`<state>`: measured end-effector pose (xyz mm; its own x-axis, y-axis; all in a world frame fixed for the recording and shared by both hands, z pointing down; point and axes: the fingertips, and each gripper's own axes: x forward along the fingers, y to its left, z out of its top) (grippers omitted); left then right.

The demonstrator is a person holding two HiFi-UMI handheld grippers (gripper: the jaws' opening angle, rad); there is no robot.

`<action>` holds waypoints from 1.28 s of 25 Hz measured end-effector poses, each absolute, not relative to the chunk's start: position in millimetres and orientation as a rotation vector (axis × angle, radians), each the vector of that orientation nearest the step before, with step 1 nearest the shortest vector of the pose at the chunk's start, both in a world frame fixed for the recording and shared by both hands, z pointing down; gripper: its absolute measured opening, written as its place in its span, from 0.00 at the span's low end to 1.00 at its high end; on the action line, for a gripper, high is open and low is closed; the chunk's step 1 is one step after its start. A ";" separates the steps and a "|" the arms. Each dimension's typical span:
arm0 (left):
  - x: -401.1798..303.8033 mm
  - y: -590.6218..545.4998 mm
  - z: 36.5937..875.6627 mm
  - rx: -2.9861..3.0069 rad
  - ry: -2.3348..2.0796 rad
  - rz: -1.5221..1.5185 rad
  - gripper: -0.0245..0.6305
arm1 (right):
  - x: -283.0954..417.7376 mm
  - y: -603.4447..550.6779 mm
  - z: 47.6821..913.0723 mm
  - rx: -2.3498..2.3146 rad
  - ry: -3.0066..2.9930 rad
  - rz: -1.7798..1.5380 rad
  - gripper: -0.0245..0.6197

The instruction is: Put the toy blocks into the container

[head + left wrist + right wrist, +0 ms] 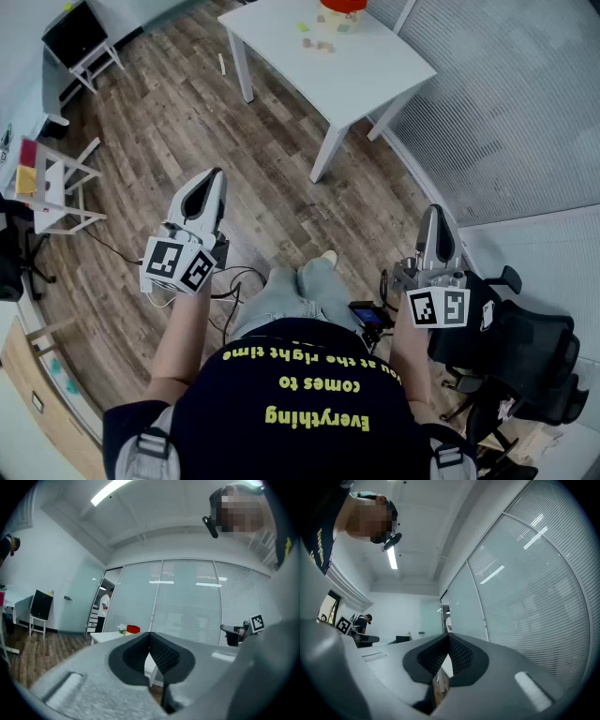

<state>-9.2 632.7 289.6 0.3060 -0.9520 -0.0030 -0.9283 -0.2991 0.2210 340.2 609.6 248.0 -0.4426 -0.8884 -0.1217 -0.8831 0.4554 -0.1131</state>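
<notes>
Here the left gripper (217,176) and the right gripper (433,212) hang over the wooden floor (187,122), fingers closed on nothing (tips meeting in both gripper views). The toy blocks (323,45) lie on the white desk (375,70) well ahead of the fingers, beside the red container (343,7).

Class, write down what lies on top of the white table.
A red container stands near its far end, with small toy blocks beside it. The container's inside cannot be seen.
</notes>
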 end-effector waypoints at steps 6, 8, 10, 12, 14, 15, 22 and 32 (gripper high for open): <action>-9.5 639.5 288.7 2.430 -1.791 -0.127 0.04 | 337.8 618.3 245.2 -1.557 2.531 -0.039 0.05; -9.6 639.6 288.7 2.433 -1.790 -0.135 0.04 | 336.9 619.5 245.1 -1.558 2.529 -0.036 0.05; -9.8 639.5 289.1 2.434 -1.787 -0.140 0.04 | 335.9 620.4 244.8 -1.561 2.528 -0.034 0.05; -10.0 640.0 289.0 2.435 -1.785 -0.140 0.04 | 335.0 621.5 244.0 -1.563 2.529 -0.032 0.05; -10.4 640.7 288.6 2.437 -1.784 -0.139 0.04 | 334.3 622.7 242.8 -1.566 2.529 -0.030 0.05; -10.6 641.2 288.7 2.437 -1.785 -0.138 0.04 | 334.2 623.1 242.3 -1.567 2.528 -0.029 0.05; -19.8 642.4 291.6 2.414 -1.814 -0.134 0.04 | 328.8 619.0 238.3 -1.519 2.524 -0.051 0.05; -21.4 616.5 301.1 2.366 -1.844 -0.110 0.04 | 323.4 577.3 252.7 -1.485 2.544 -0.111 0.05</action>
